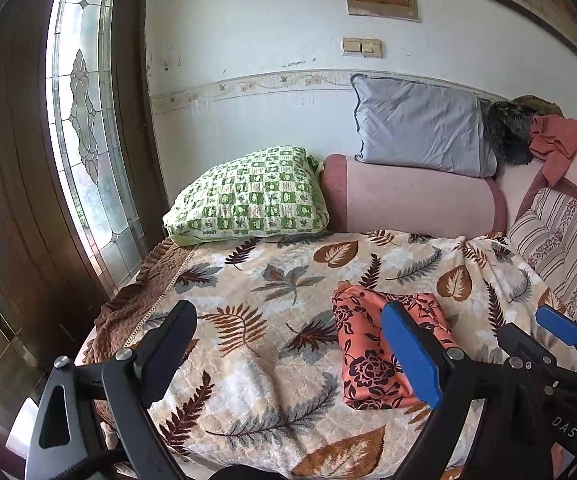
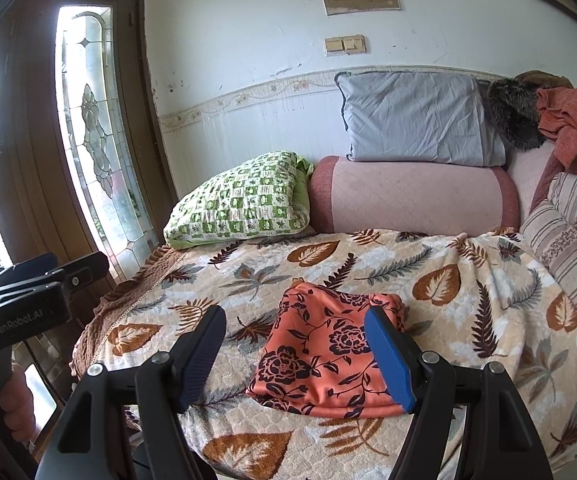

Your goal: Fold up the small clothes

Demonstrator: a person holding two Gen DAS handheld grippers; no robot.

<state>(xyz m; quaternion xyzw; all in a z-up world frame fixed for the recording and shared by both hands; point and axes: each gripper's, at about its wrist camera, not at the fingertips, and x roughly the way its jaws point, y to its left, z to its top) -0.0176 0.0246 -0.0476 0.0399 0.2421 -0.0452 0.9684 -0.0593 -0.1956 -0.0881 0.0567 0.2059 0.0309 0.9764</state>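
1. The orange floral garment [image 2: 328, 344] lies folded into a compact bundle on the leaf-print blanket [image 2: 468, 280] that covers the bed, well short of the green checked pillow [image 2: 240, 200] and the pink bolster [image 2: 408, 196].
2. My right gripper [image 2: 300, 356] hangs just above and before the bundle, its jaws wide apart and holding nothing; the bundle sits ahead of it, shifted toward the blue finger [image 2: 388, 360].
3. My left gripper [image 1: 292, 356] is also spread wide and empty. From it the garment [image 1: 372, 344] lies off to the right, partly behind its blue finger [image 1: 412, 356].
4. So I judge the right gripper the nearer one; the left would have to cross over to reach.
5. The bundle's long axis seems to run away from me and slightly leftward, its near edge rounded like a fold.
6. The piece looks already folded; I judge the next move is to press it flat or lift it aside.
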